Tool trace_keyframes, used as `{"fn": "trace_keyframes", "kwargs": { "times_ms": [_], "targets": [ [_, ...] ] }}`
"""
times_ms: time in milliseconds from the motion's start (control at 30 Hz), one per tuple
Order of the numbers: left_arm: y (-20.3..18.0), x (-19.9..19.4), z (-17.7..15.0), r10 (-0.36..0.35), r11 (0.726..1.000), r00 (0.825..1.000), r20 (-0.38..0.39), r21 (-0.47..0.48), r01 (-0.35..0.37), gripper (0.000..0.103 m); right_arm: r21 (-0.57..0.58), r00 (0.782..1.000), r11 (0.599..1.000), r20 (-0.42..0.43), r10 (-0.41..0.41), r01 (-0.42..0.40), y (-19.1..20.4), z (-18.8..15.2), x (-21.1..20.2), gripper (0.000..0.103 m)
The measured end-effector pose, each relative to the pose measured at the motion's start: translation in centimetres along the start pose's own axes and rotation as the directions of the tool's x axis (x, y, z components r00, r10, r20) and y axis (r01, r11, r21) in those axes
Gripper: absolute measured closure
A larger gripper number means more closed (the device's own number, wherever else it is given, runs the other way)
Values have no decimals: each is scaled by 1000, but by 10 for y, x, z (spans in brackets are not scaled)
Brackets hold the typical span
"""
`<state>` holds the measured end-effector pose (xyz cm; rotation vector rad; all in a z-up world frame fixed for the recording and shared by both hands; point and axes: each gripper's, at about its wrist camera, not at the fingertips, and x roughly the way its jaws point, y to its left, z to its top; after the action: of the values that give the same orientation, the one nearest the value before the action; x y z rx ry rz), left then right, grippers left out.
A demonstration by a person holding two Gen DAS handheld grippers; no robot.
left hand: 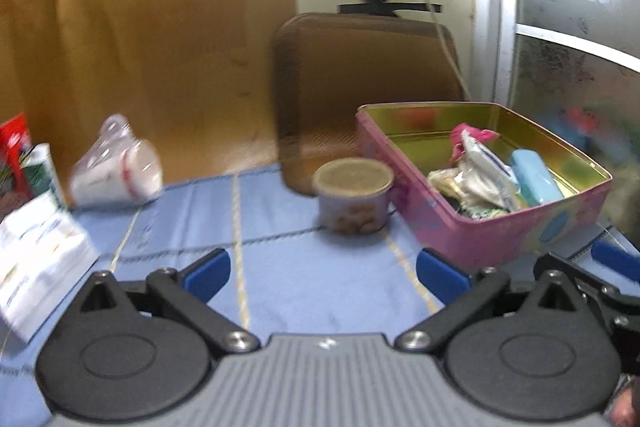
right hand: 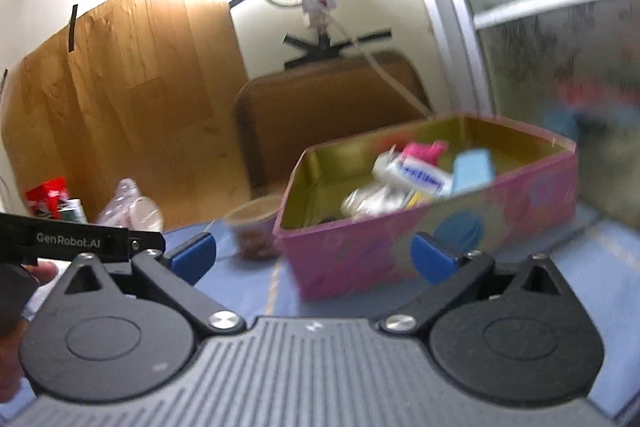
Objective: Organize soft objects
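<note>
On the blue-clothed counter, the pink tin at far right already holds soft packets, while a clear bag at far left looks still unsorted. Both the left tool and the right tool stand spread and empty. Only the left view shows the white booklet; the right view shows the left tool's side.

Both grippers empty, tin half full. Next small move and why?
Probably swing the left gripper, open and empty, toward the plastic bag lying on the blue cloth; it looks like a soft item outside the pink tin.
</note>
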<state>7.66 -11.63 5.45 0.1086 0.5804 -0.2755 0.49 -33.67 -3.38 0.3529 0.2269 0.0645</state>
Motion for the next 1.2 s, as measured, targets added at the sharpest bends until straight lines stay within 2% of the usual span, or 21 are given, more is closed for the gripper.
{"fn": "trace_keyframes", "kwargs": {
  "times_ms": [233, 467, 667, 867, 1200],
  "targets": [
    [23, -20, -20, 12, 999, 1000, -18, -44, -13, 0, 34, 999, 999, -42, 17, -15, 30, -15, -15, 0],
    [25, -32, -39, 42, 999, 999, -16, 10, -42, 0, 30, 999, 999, -28, 19, -18, 48, -22, -26, 0],
    [21, -36, -47, 15, 1000, 999, -28, 22, -15, 0, 29, 1000, 1000, -11, -4, 5, 49, -22, -31, 0],
    [15, -37, -50, 32, 998, 999, -27, 50, -31, 0, 50, 1000, 998, 3, -27, 27, 47, -23, -34, 0],
    [11, -35, -54, 15, 998, 998, -54, 59, -12, 0, 62, 999, 997, 5, -35, 35, 44, -24, -34, 0]
  ]
}}
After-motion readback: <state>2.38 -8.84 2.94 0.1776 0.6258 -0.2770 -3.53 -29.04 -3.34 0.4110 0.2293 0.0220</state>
